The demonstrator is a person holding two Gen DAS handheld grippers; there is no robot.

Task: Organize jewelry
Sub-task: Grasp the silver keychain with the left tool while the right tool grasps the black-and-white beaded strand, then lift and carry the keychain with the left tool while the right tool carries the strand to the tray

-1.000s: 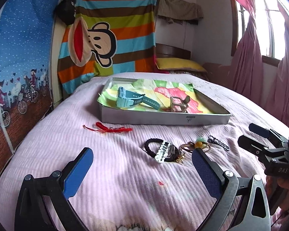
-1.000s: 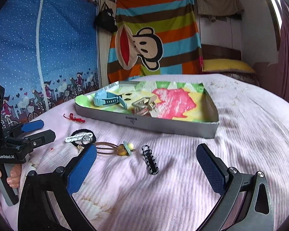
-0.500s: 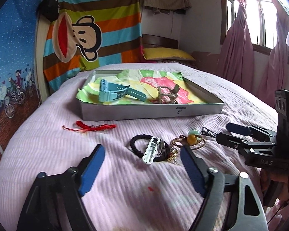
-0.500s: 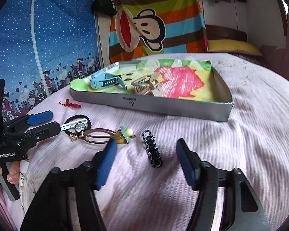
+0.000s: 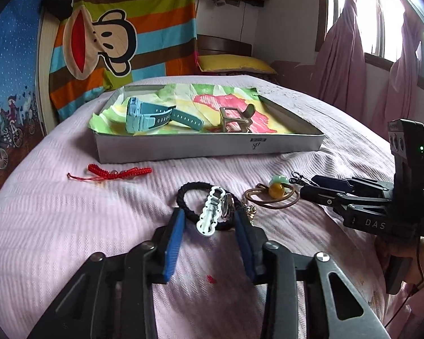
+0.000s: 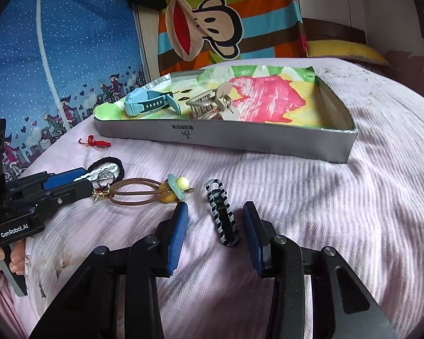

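A pink ribbed bedspread (image 5: pixel 70 226) is seen beneath both jaws, parted: left gripper (image 5: pixel 209 226) around a white clip (image 5: pixel 210 212), right gripper (image 6: pixel 214 220) around a striped clip (image 6: pixel 222 214); a striped monkey hanging (image 5: pixel 121 28) beyond.

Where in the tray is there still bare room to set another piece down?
The right half of the tray is free, on the pink print right of the metal clip. The left end is crowded by the blue watch.
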